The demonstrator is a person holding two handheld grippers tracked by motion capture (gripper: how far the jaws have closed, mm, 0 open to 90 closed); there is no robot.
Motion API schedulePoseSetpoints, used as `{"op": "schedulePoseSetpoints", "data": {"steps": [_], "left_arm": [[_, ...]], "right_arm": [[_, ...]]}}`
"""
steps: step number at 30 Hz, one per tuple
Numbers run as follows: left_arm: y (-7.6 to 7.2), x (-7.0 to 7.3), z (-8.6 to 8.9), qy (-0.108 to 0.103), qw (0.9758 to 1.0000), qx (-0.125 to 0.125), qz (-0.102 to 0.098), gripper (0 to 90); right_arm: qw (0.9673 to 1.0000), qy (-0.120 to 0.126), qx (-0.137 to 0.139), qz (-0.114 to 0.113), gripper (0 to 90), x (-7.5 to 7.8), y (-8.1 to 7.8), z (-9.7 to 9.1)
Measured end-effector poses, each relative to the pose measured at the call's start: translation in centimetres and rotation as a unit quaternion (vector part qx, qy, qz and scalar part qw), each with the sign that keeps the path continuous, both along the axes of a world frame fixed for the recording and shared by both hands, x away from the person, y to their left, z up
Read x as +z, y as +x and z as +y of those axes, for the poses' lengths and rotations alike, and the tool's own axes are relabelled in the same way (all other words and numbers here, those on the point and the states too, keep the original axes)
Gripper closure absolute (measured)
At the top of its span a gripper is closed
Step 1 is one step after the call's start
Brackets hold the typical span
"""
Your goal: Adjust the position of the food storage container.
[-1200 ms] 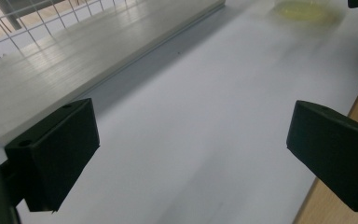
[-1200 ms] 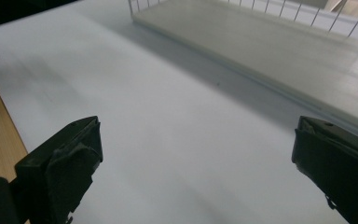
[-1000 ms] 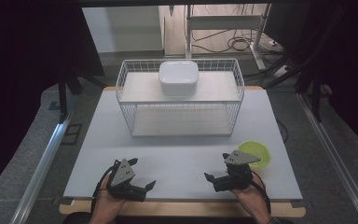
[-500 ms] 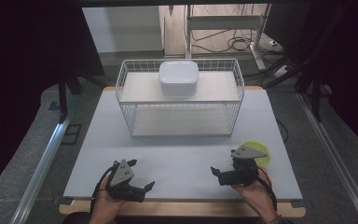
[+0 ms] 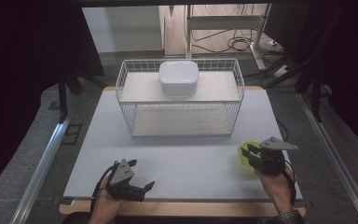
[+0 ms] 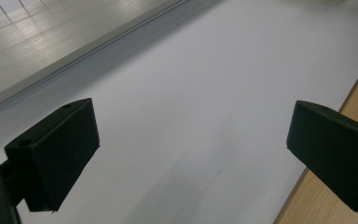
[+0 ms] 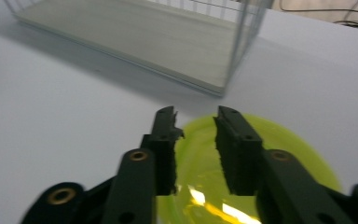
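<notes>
Small yellow-green bowl point(image 7: 261, 172), translucent and glossy, with bright glints on the inner wall; round rim, shallow. Sits on the white table point(image 5: 186, 158) near its right front corner, just right of the wire basket point(image 5: 182, 100). Right gripper point(image 7: 196, 140) over the bowl's near rim, jaws just closing to a narrow gap, rim between them; actual pinch impossible to tell. Left gripper point(image 6: 191, 144) wide open, holding nothing, above bare table at the front left.

The right hand-held gripper point(image 7: 196, 140), its black jaws just narrowed to a slim gap, hovers over the near rim of a yellow-green bowl point(image 7: 289, 154) on the white tabletop point(image 7: 51, 107), a wire basket point(image 7: 168, 42) beyond.
</notes>
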State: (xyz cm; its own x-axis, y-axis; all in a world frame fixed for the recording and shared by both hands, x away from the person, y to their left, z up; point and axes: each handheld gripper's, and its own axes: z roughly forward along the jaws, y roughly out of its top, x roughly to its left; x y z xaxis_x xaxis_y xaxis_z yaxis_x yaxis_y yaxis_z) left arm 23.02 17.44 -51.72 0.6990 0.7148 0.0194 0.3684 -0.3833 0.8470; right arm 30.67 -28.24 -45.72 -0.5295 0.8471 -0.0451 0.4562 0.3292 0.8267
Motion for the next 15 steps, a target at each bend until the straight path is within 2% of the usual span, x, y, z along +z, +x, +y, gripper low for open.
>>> {"op": "schedulePoseSetpoints", "data": {"steps": [2,5,10,12,15], "left_arm": [[0.0,0.0,0.0,-0.001,1.0,0.0,0.001,2.1],[0.1,-0.1,0.0,-0.001,1.0,-0.001,0.003,2.1],[0.1,-0.1,0.0,-0.003,1.0,-0.002,0.005,2.1],[0.1,-0.1,0.1,-0.005,1.0,-0.002,0.006,2.1],[0.1,-0.2,0.1,-0.005,0.9999,-0.002,0.009,2.1]], "right_arm": [[1.0,-0.001,-0.005,-0.001,76.1,0.0,0.1,-0.3],[0.9994,0.003,-0.035,-0.004,86.1,0.4,0.4,-2.0],[0.9981,0.006,-0.062,0.002,89.4,0.3,0.8,-3.4],[0.9962,0.004,-0.087,0.012,89.6,-0.1,1.2,-4.4],[0.9951,0.005,-0.098,0.016,89.6,-0.3,1.4,-5.0]]}}
